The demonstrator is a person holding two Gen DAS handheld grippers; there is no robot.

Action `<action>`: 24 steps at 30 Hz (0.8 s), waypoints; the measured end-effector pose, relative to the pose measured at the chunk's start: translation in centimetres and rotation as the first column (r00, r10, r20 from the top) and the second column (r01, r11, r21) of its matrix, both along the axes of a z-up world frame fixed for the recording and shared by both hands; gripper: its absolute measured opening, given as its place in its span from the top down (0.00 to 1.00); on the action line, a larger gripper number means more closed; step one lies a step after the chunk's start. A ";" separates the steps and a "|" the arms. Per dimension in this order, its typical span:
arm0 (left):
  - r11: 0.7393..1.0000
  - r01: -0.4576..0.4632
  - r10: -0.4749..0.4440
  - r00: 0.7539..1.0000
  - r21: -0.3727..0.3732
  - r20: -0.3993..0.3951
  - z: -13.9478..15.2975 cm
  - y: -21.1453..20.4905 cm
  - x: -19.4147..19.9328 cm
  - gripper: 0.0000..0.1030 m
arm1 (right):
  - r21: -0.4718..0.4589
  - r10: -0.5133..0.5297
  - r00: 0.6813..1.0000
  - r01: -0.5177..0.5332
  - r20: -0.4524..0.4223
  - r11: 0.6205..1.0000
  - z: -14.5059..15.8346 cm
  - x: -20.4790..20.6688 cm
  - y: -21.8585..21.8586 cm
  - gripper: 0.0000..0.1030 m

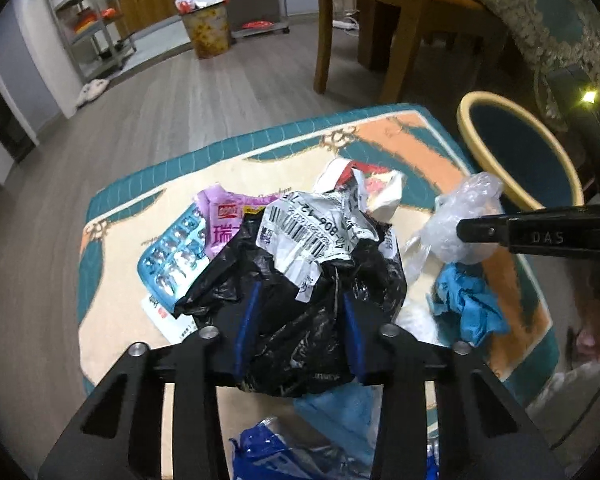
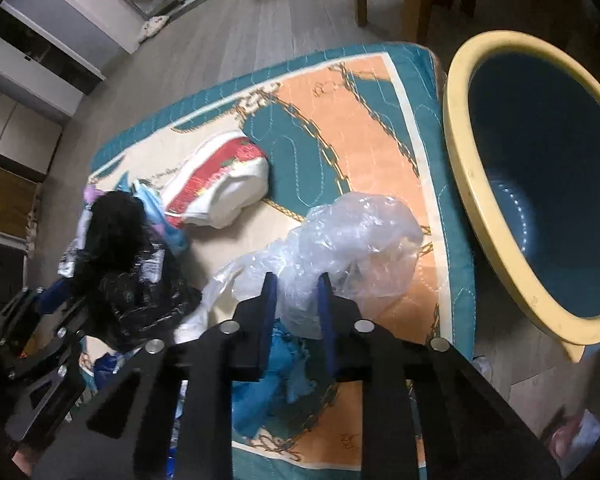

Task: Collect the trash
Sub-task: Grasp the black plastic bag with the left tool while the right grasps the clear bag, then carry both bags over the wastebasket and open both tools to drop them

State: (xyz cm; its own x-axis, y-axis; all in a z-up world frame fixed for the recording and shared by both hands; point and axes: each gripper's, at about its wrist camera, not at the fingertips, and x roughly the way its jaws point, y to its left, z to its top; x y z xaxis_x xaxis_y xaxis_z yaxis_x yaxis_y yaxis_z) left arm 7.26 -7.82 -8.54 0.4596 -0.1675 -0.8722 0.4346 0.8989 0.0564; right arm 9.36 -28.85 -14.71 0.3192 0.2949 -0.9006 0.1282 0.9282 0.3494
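My left gripper (image 1: pixel 300 300) is shut on a crumpled black plastic bag (image 1: pixel 300 344) with a white barcode label (image 1: pixel 312 232), held over the patterned cloth (image 1: pixel 412 148). My right gripper (image 2: pixel 298 292) is shut on a clear plastic bag (image 2: pixel 352 236), also seen in the left wrist view (image 1: pixel 460 208), beside a teal bin with a yellow rim (image 2: pixel 460 168), which the left wrist view also shows (image 1: pixel 484 148). On the cloth lie a red-and-white wrapper (image 2: pixel 220 184), a purple snack packet (image 1: pixel 224 220), a blister pack (image 1: pixel 172 256) and crumpled blue material (image 1: pixel 468 304).
The cloth-covered table stands on a wooden floor (image 1: pixel 160 112). A wooden chair (image 1: pixel 372 20) and a draped table (image 1: pixel 548 12) are behind it. A full waste bin (image 1: pixel 208 28) and metal shelves (image 1: pixel 88 20) stand at the far wall. More blue trash (image 1: pixel 260 452) lies below my left gripper.
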 end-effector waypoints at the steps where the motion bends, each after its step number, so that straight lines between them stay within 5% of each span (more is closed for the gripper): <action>1: 1.000 -0.004 0.004 1.000 -0.017 0.011 0.5 0.2 -0.1 0.67 | -0.002 -0.006 1.000 0.006 0.010 1.000 0.5 -0.1 -0.2 0.83; 8: 0.996 -0.028 0.042 0.987 -0.090 0.155 5.3 0.5 -0.6 0.70 | -0.060 -0.011 0.992 0.019 0.123 0.998 6.1 -0.9 -1.6 0.84; 17: 0.981 0.041 0.010 0.966 -0.190 0.258 9.4 -3.3 -0.5 0.70 | -0.061 -0.113 0.939 0.140 0.324 0.988 15.7 -2.6 -10.4 0.84; 24: 0.965 0.124 -0.063 0.966 -0.232 0.252 9.2 -9.0 -0.6 0.70 | -0.090 -0.235 0.923 0.274 0.305 0.958 14.6 -4.7 -17.4 0.84</action>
